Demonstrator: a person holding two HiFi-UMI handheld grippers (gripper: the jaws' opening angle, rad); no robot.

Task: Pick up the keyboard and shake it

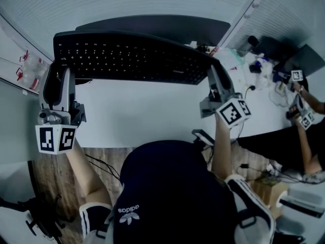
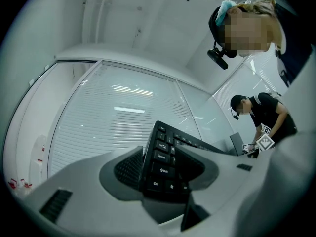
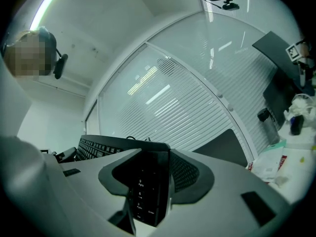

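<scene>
**Desk**: white, spread out below both your claws.

**Dark panel**: flat, lying beyond the claws on the far side of the keyboard. You cannot tell what it is.

**Keyboard**: black and full-size, with the keys facing you. It spans from one claw to the other and is raised clear of the desk.

**Second person**: well off to the right of your right claw, bent over the desk.

**Left claw**: clamped on the keyboard's left end. One jaw is on the key face by the Ctrl and Shift keys, the other on the underside.

**Right claw**: clamped on the keyboard's right end. The number pad is pinched between its jaws.

**Left marker cube**: at the near end of the left claw, close to your arm.

**Right marker cube**: at the near end of the right claw, tilted.

**Clutter**: small items on the desk, to the right of the right claw and apart from it.
</scene>
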